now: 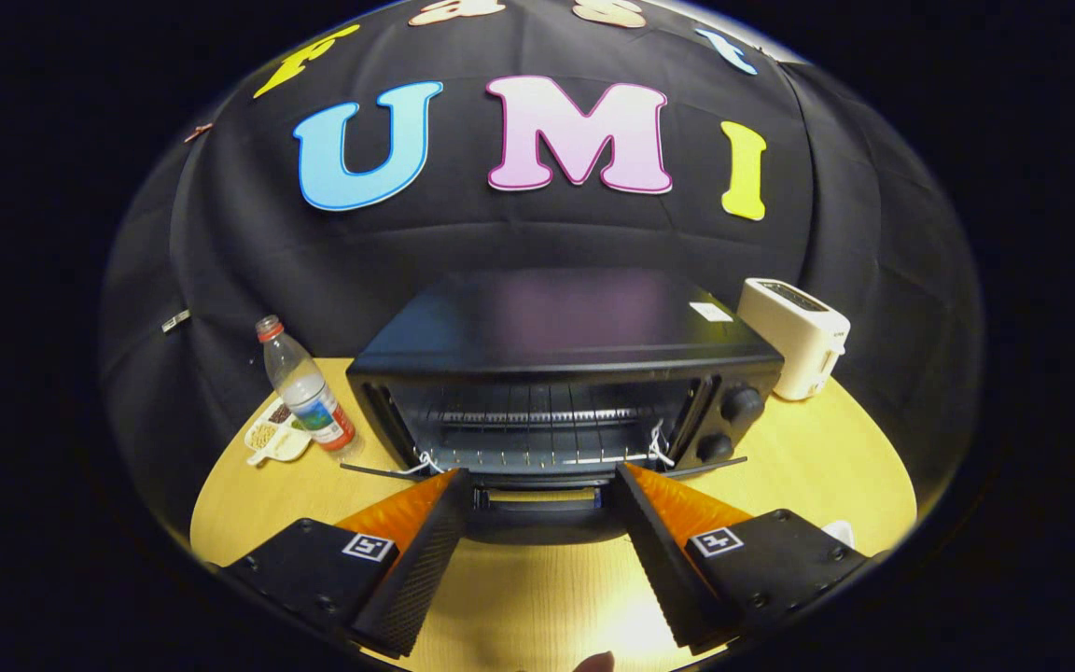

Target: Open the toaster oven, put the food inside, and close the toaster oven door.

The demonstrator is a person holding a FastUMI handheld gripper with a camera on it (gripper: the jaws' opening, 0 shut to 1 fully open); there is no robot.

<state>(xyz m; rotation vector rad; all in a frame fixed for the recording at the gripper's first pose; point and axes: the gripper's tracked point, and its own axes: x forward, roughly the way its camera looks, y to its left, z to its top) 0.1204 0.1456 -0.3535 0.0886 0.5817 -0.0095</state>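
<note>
Gripper view
Gripper (537, 481): spread wide, with nothing held between the two fingers; it hangs above the table, pointed at the front of the toaster oven.
Left finger (421, 560): black ribbed pad facing inward, orange on its outer side, and a square black-and-white marker on the black block behind it.
Right finger (663, 560): the same build, mirrored — its tip lies just under the oven's right front corner.
Toaster oven (561, 336): black, standing on the table just ahead of the fingertips, its glossy top catching a faint reflection.
Oven door (537, 513): folded down and open, lying low between the two fingertips; its glass pane faces up.
Oven inside (537, 425): a wire rack crosses the cavity; no food can be made out on it.
String (657, 443): white loops tied at the front corners of the rack, one left and one right.
Knobs (741, 403): two round black ones, stacked on the oven's right panel.
Table (827, 457): pale wood, bare around the oven's right side.
Bottle (306, 387): clear plastic with a red cap and a coloured label, upright, left of the oven.
Dish (272, 437): small and pale, touching the bottle's base on its left — it holds grain-like bits, too small to tell apart.
Toaster (794, 336): cream-coloured, standing just beside the oven's right rear corner.
Fingertip (595, 662): a person's, close to the camera, between the two finger bases.
</note>
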